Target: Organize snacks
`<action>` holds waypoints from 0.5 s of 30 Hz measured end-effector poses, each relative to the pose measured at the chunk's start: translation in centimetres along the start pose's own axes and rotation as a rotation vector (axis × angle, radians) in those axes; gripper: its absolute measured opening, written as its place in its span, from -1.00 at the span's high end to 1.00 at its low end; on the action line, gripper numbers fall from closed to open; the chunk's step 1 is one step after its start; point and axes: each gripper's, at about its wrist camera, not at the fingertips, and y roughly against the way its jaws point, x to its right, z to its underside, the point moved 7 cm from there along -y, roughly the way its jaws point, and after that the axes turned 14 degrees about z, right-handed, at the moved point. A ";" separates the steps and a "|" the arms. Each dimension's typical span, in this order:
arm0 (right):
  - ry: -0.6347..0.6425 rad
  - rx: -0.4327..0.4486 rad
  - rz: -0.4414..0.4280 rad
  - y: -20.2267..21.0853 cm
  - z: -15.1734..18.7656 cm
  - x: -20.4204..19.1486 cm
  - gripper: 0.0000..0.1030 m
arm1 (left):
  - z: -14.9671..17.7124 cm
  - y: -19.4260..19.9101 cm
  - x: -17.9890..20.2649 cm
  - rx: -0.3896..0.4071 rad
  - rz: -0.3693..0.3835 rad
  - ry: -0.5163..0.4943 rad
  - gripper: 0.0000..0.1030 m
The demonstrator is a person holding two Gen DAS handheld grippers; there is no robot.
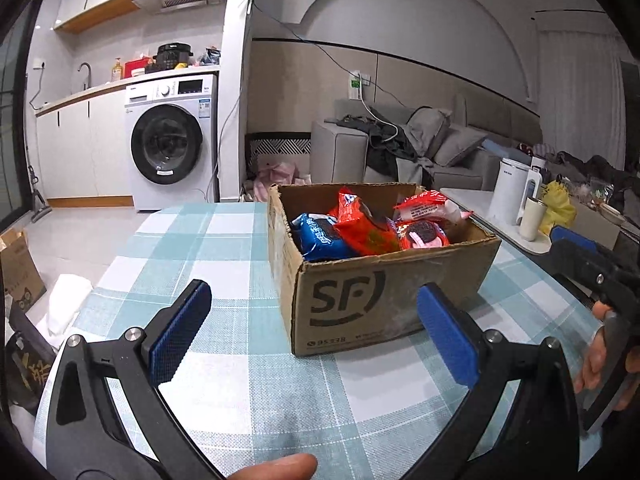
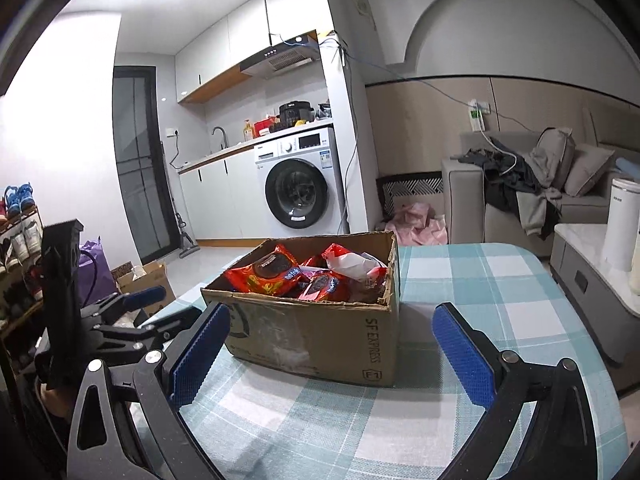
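On the far left, beyond the desk (image 1: pixel 224 364), a washing machine (image 1: pixel 170 140) stood under the kitchen counter, and the checked blue-and-white cloth over the desk ran bare from its left edge inward. The left gripper (image 1: pixel 314 330) hovered low over that cloth with its blue-padded fingers (image 1: pixel 180 332) wide apart and nothing between them; the tip of a finger showed at the bottom edge of its view.

Just ahead of it, near the middle of the desk, sat the open cardboard box (image 1: pixel 376 300), marked SF on the near side. The snacks lay inside it: a blue biscuit packet (image 1: pixel 320 238) against the left wall, a red packet (image 1: pixel 362 228) tilted up beside it, and two more red packets (image 1: pixel 424 218) toward the right.

To the right, the right gripper (image 2: pixel 328 354) was also held spread and empty, its fingers either side of the box's near corner in its own view, not touching the cardboard. From the left camera a hand (image 1: pixel 600 364) gripped its handle at the frame's right edge. Beyond it stood a white kettle (image 1: pixel 512 192) on a low side table.
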 end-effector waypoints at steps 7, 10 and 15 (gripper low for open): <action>0.035 0.016 0.017 -0.2 0.7 -0.5 -1.00 | 0.4 -0.2 0.3 0.002 0.004 -0.012 -0.99; 0.035 0.026 0.020 -0.2 1.0 -0.4 -1.00 | 0.4 -0.2 0.4 0.003 0.007 -0.018 -0.99; 0.036 0.030 0.031 -0.2 1.6 -0.4 -1.00 | 0.4 -0.2 0.5 0.006 0.013 -0.019 -0.99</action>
